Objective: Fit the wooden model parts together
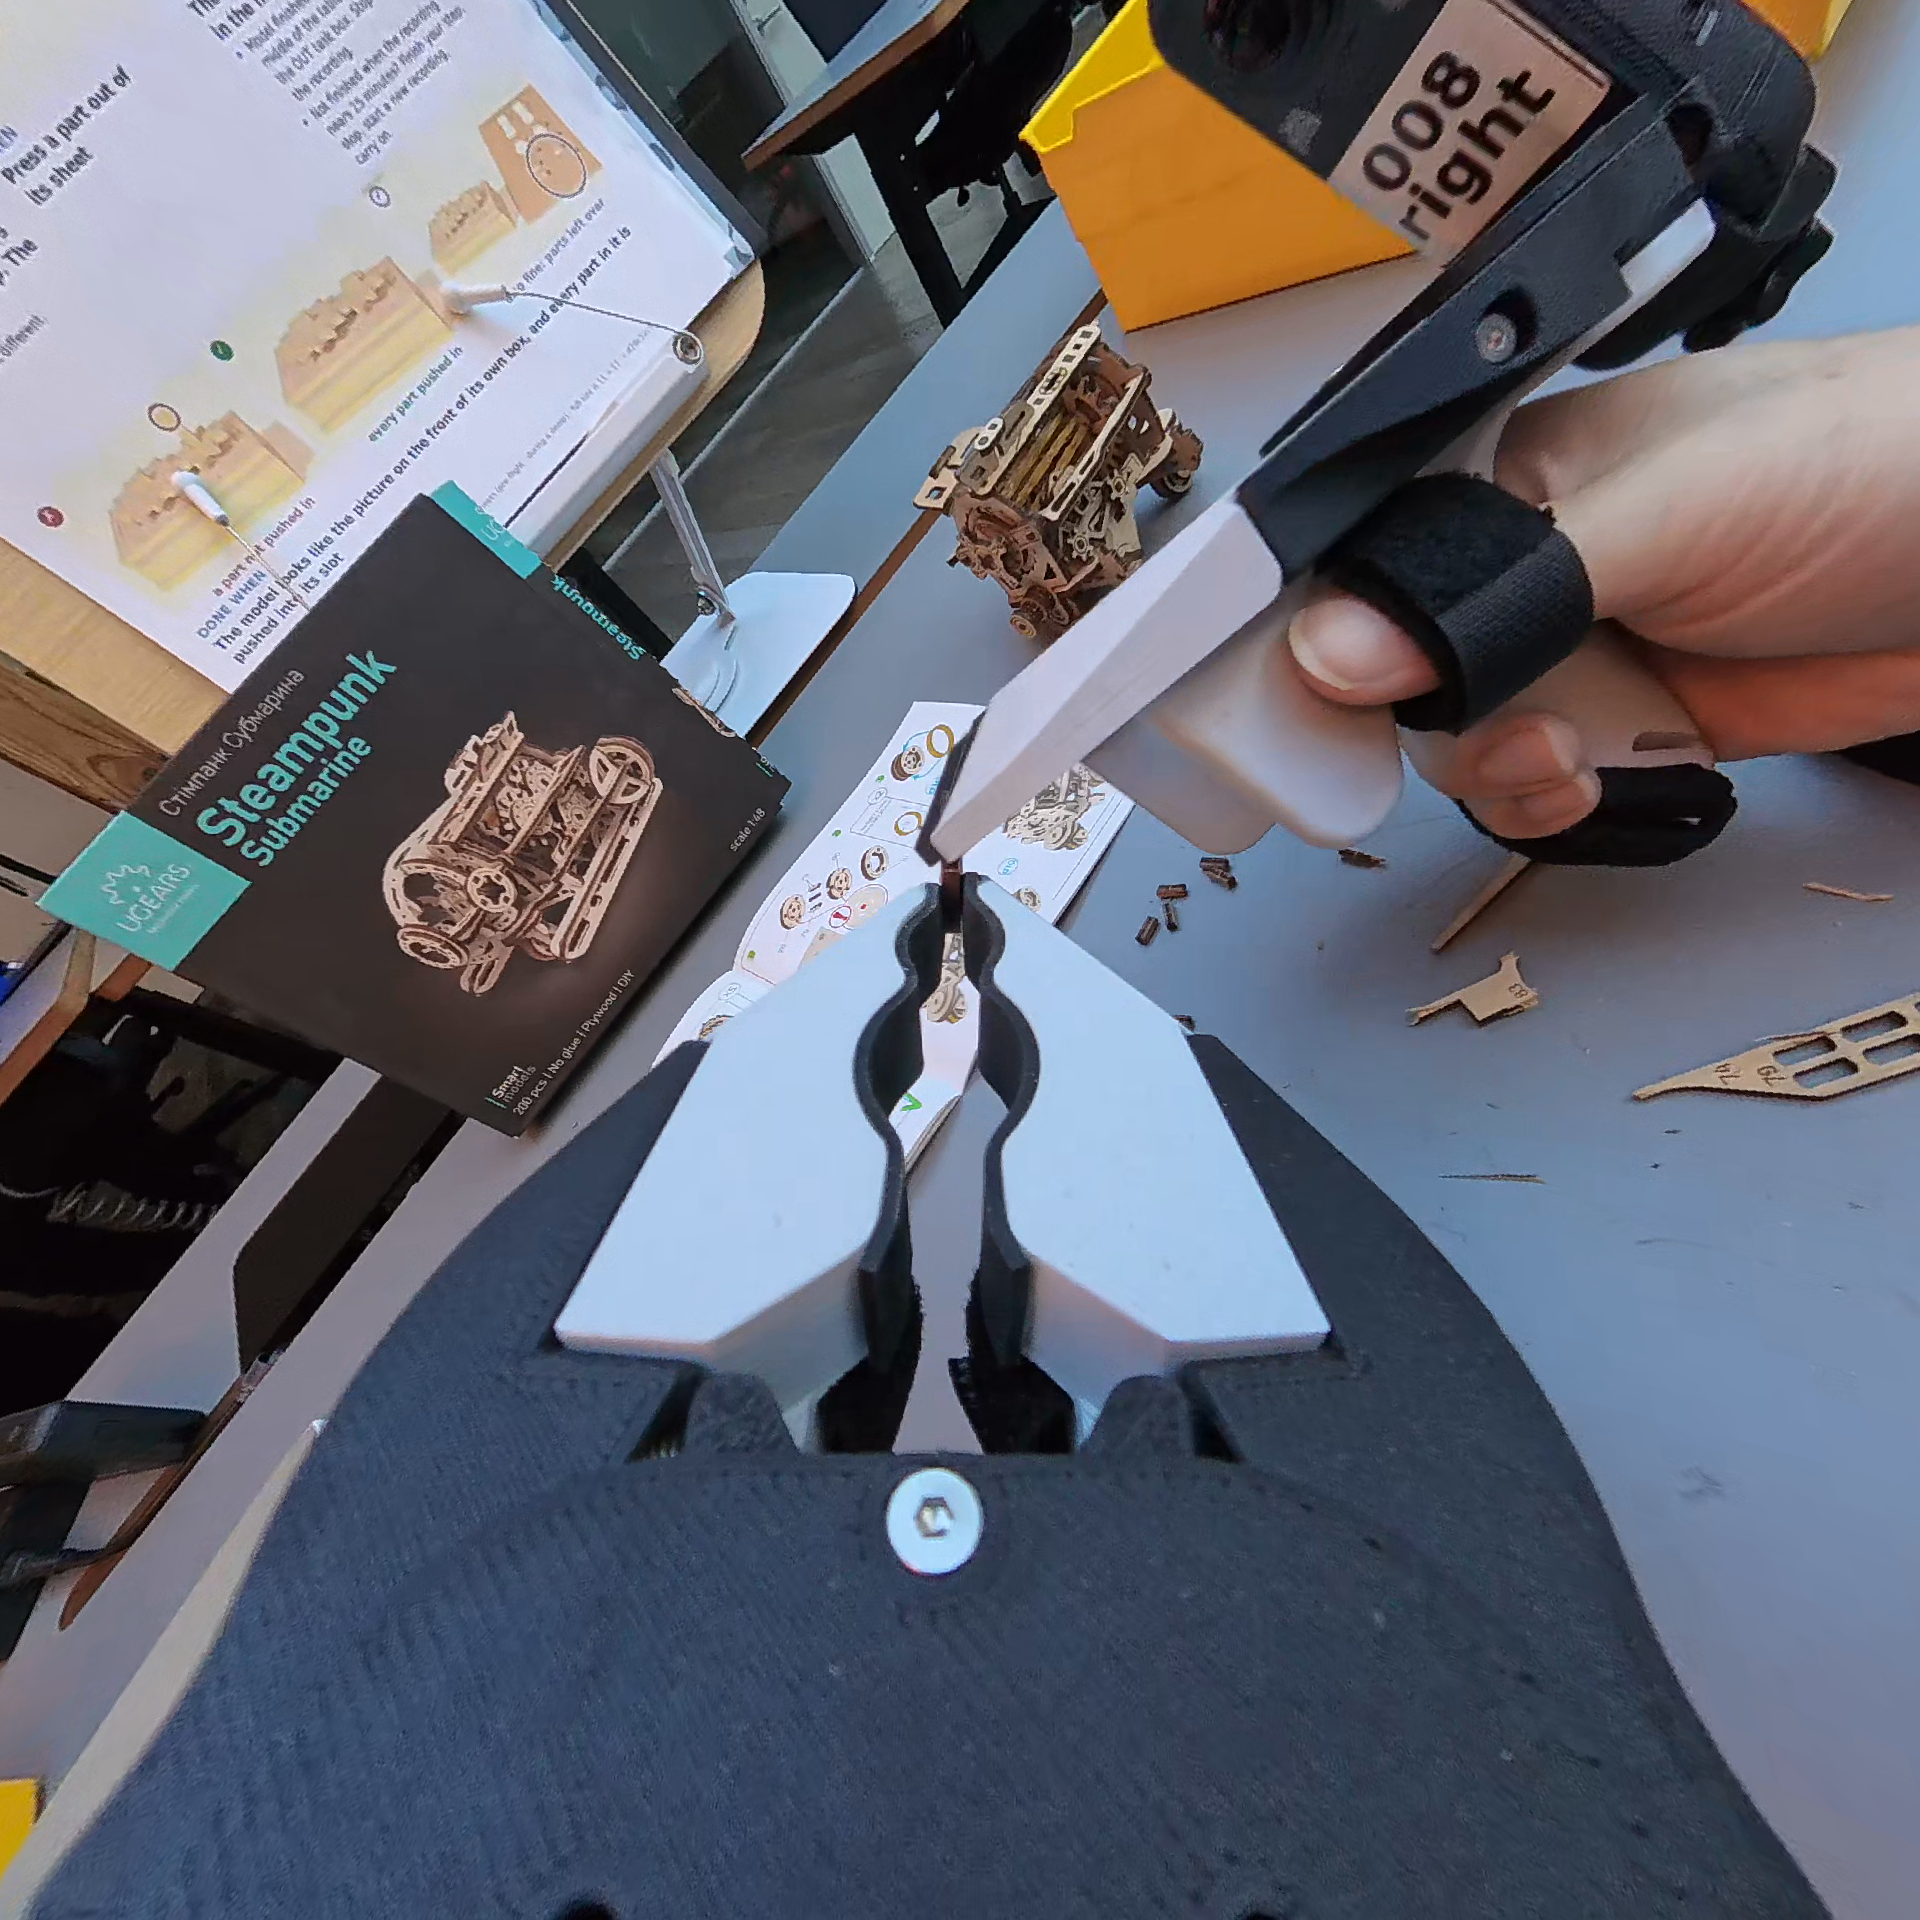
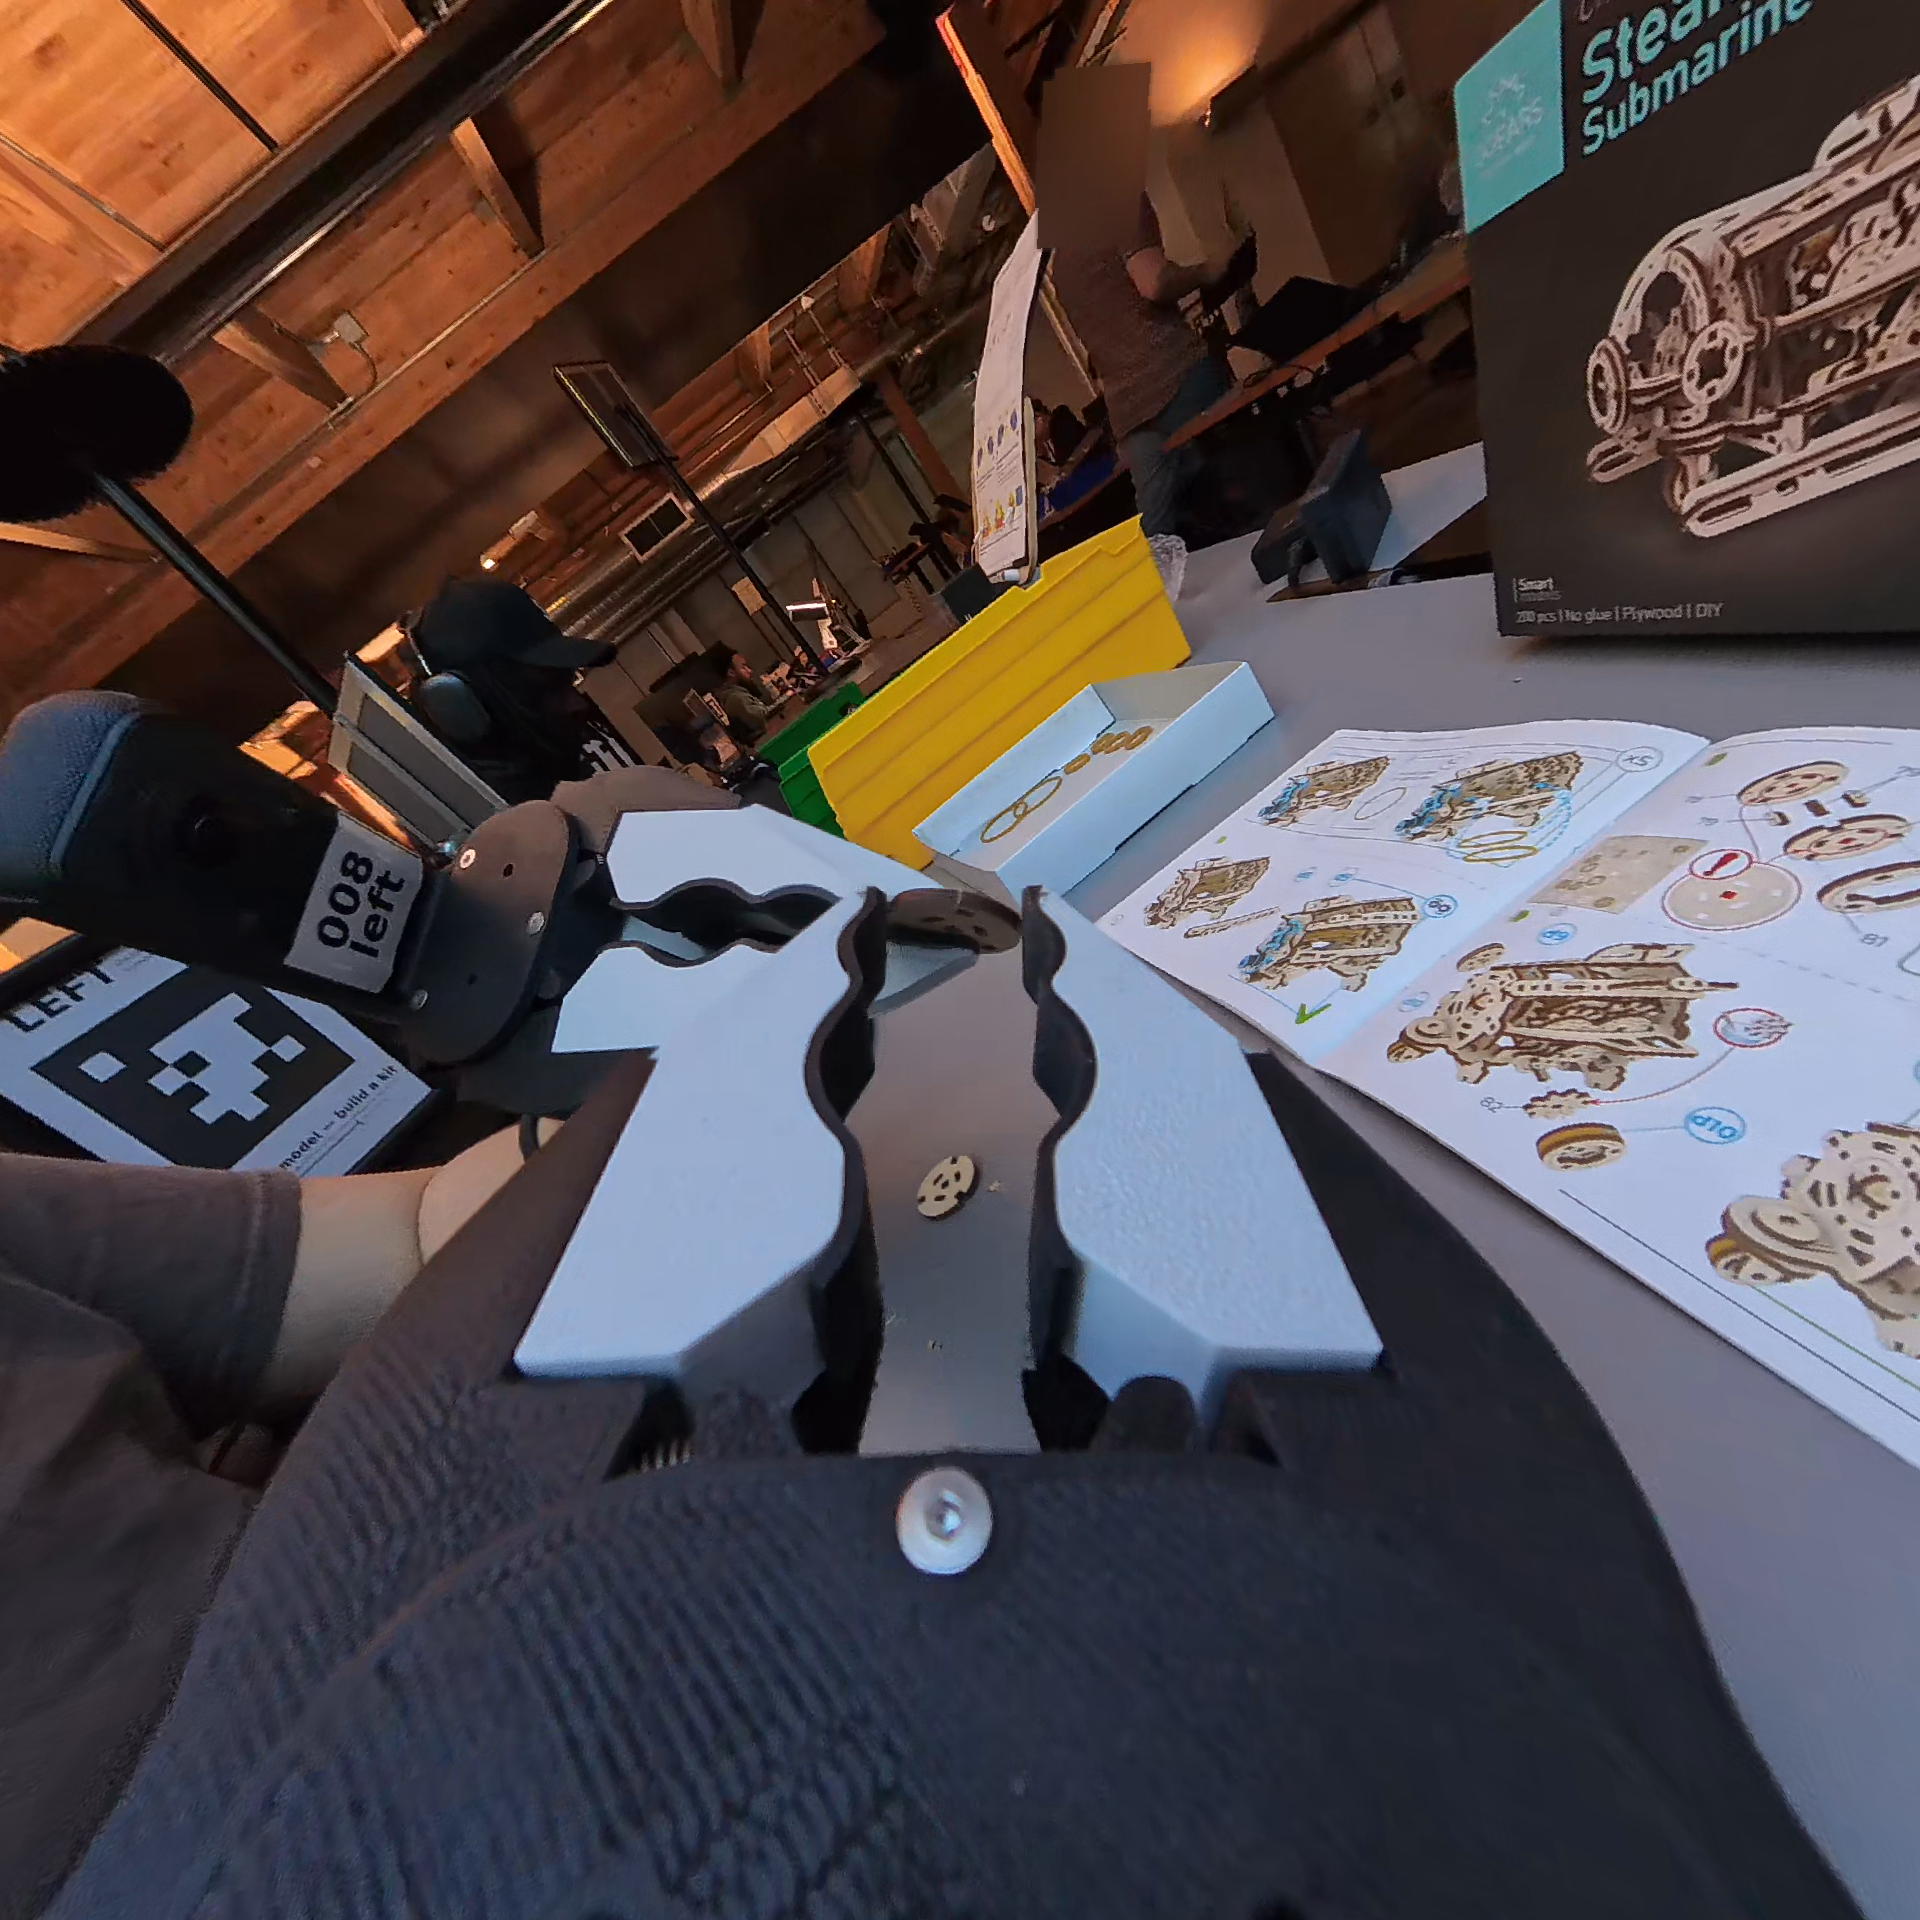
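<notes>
A thin round dark wooden disc (image 2: 951,920) sits between both grippers above the grey table (image 1: 1558,1351). My left gripper (image 1: 951,899) is shut on the disc (image 1: 951,914), which shows edge-on between its tips. My right gripper (image 2: 951,909) spans the disc's width, with both tips touching its rim. In the left wrist view the right gripper (image 1: 940,847) comes down from the upper right onto the disc's top edge. The left gripper (image 2: 727,904) reaches in from the left in the right wrist view. A small pale wooden gear disc (image 2: 945,1184) lies on the table under my right fingers.
An open instruction booklet (image 2: 1507,935) lies to the right. The dark model box (image 1: 416,810) stands at the left. A part-built wooden model (image 1: 1060,488), a yellow bin (image 1: 1195,187), a white tray with rings (image 2: 1091,758) and wood scraps (image 1: 1475,997) are on the table. The tips of both grippers are at nearly the same place.
</notes>
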Available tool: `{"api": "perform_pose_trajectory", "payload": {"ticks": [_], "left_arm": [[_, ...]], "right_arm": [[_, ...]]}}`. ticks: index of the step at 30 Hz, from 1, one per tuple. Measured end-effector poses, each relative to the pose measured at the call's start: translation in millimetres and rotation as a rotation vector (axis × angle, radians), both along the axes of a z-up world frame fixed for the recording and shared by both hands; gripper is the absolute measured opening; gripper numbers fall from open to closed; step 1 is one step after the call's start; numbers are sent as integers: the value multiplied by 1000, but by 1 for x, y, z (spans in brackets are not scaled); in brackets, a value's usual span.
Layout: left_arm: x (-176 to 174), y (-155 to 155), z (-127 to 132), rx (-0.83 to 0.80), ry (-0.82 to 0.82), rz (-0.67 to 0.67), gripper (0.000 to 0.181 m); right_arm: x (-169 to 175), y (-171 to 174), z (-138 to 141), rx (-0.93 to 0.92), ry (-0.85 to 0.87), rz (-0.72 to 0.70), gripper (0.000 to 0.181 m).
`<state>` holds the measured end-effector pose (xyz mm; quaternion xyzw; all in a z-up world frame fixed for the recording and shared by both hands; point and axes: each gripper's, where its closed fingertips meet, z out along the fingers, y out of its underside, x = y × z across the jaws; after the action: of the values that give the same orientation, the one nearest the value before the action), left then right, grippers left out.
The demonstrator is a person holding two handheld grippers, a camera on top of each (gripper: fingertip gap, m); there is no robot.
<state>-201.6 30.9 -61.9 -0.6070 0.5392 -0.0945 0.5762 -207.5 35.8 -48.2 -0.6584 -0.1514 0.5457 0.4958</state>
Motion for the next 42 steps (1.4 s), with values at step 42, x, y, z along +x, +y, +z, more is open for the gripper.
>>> {"api": "perform_pose_trajectory", "payload": {"ticks": [42], "left_arm": [[-11,-38,9,-1270,-485,-403,0]], "right_arm": [[-20,-33,0,1062,-902,-4,24]]}}
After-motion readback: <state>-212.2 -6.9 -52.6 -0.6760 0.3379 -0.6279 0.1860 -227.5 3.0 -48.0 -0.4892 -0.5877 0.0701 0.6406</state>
